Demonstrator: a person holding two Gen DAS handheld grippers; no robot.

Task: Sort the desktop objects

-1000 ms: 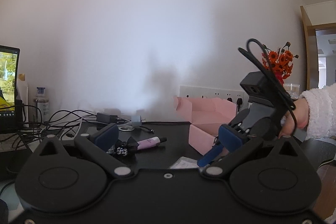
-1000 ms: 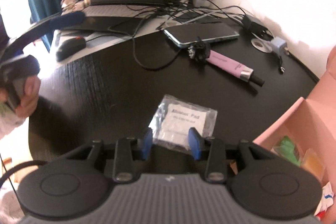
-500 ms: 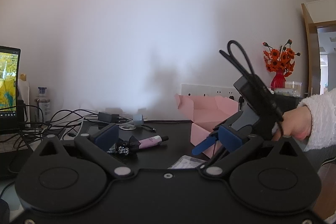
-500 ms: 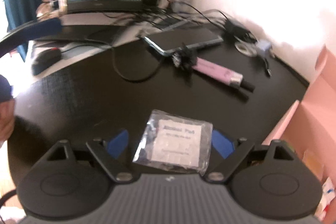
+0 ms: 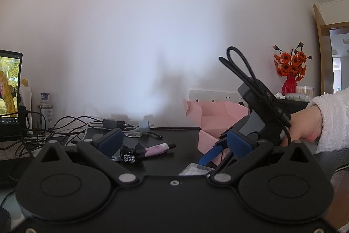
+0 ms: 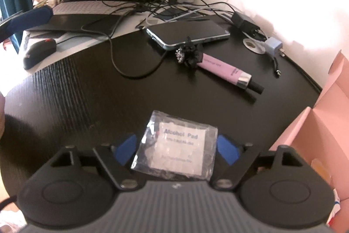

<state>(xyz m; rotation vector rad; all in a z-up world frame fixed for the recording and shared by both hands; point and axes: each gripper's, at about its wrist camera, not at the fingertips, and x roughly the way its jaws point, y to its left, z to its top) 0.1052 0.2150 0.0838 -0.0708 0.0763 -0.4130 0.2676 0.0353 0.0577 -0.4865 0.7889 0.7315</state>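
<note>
Fingers of your right gripper [image 6: 176,146] are closing, not yet gripping the alcohol pad packet [image 6: 177,145]; pink box [image 6: 314,132] beside, contents unclear.

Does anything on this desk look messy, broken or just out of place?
Nothing looks broken or spilled. The oddest bit is a black bow hair clip lying jumbled against the phone and the purple tube, with loose cables trailing across the dark table.

On my desk I counted one alcohol pad packet [image 6: 177,145], one purple tube [image 6: 224,70], one phone [image 6: 187,33], one mouse [image 6: 39,52], one pink box [image 5: 218,117], and one black bow clip [image 6: 189,54].
</note>
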